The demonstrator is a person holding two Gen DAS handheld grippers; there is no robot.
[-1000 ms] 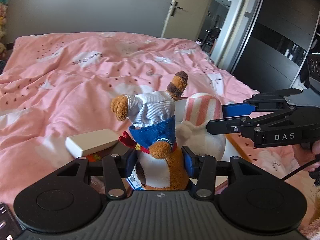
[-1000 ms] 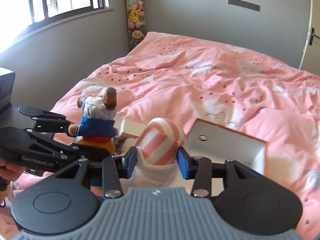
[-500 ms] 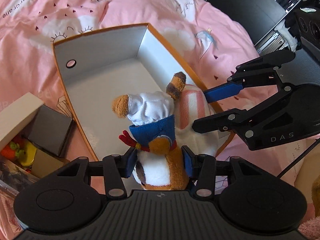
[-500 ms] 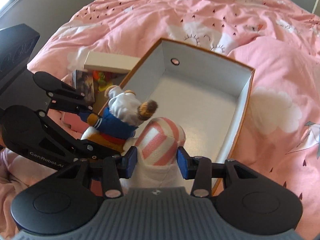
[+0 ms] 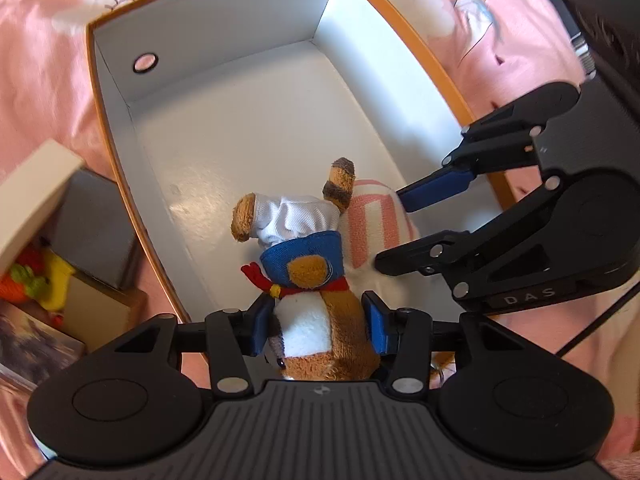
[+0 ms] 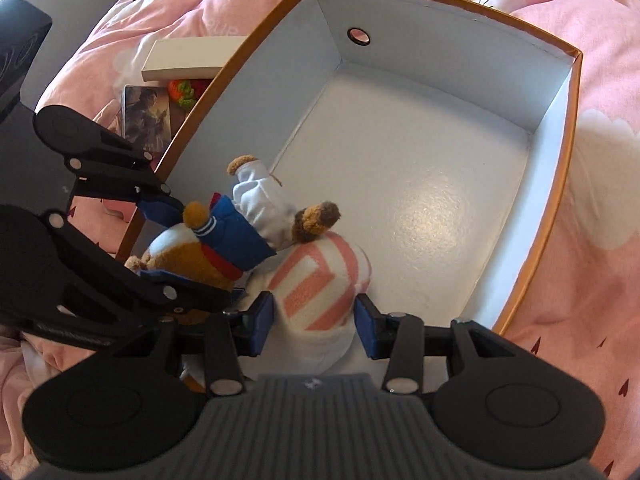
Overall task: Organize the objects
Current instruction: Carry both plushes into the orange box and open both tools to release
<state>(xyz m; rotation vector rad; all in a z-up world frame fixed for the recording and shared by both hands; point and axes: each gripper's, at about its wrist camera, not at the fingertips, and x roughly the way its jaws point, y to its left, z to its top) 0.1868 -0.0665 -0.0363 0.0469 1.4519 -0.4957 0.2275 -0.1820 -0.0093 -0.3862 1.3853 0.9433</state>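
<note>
My left gripper [image 5: 316, 328] is shut on a brown plush animal [image 5: 308, 264] in a white cap, blue jacket and red scarf. It hangs head-down over the near end of an open orange-edged box with a white inside [image 5: 256, 128]. My right gripper [image 6: 314, 320] is shut on a white plush with pink stripes [image 6: 320, 280], held right beside the brown one over the same end of the box [image 6: 420, 184]. In the left wrist view the right gripper [image 5: 394, 232] comes in from the right. The left gripper [image 6: 172, 240] shows at the left of the right wrist view.
The box lies on a pink bedspread [image 6: 600, 80]. Left of it sit a cream box [image 5: 32, 196], a dark grey box [image 5: 96, 224], an orange and yellow knitted toy [image 5: 28, 276] and a picture card [image 6: 146, 116]. Dark furniture [image 5: 608, 20] stands at the right.
Both grippers have tipped from nearly level to pointing steeply down and have sunk toward the box, each keeping its plush. The box now fills both views.
</note>
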